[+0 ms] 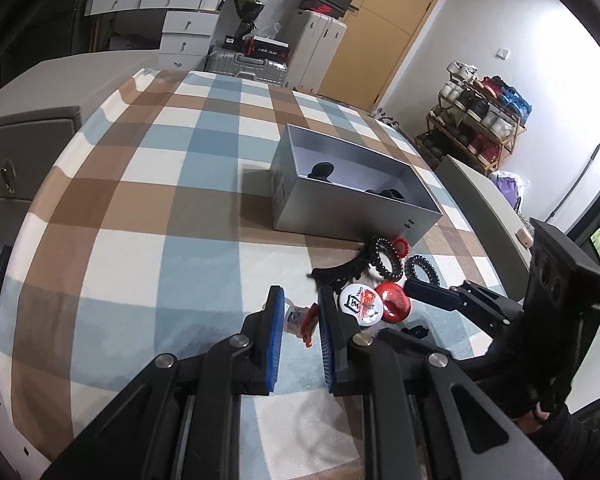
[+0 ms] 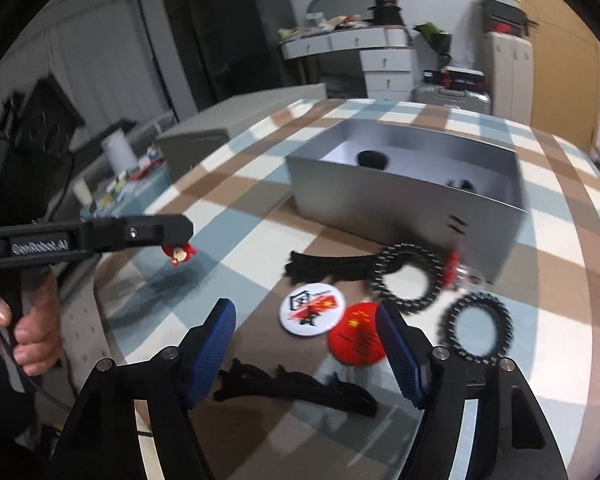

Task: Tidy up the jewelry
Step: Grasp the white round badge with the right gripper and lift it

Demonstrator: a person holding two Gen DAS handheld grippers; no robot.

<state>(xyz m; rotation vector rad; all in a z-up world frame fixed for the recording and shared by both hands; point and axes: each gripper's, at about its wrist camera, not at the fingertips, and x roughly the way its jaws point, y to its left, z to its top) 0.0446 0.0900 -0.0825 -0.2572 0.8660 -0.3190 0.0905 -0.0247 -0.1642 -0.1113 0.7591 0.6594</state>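
Left gripper (image 1: 298,300), blue-padded, clamped on a small red-and-white charm (image 1: 302,318) pinched between its pads, held above the checked tablecloth (image 1: 140,184); the same gripper seen from the right wrist view at far left, a person's hand (image 2: 28,332) on its handle, the red charm hanging at its tip. Right gripper (image 2: 306,334), blue-padded, jaws apart with nothing between the pads, tilted down over the loose items near the front of the table. Silver-grey open box (image 1: 352,212), far of the items, upright; two dark objects inside on its floor, too indistinct to name. Loose items, all outside the box on the cloth: white round badge (image 2: 312,307) with a red-and-black print; red round badge (image 2: 354,340) touching it on its right; black spiral hair tie (image 2: 406,278) just near of the box wall; small red spiral hair tie (image 2: 454,268) at its right edge, against the box; second black spiral hair tie (image 2: 476,328) to the right, apart from the first; black hair clip (image 2: 328,266) to the left of the first tie; another black toothed clip (image 2: 296,390) nearest, lying below the right gripper's fingers.
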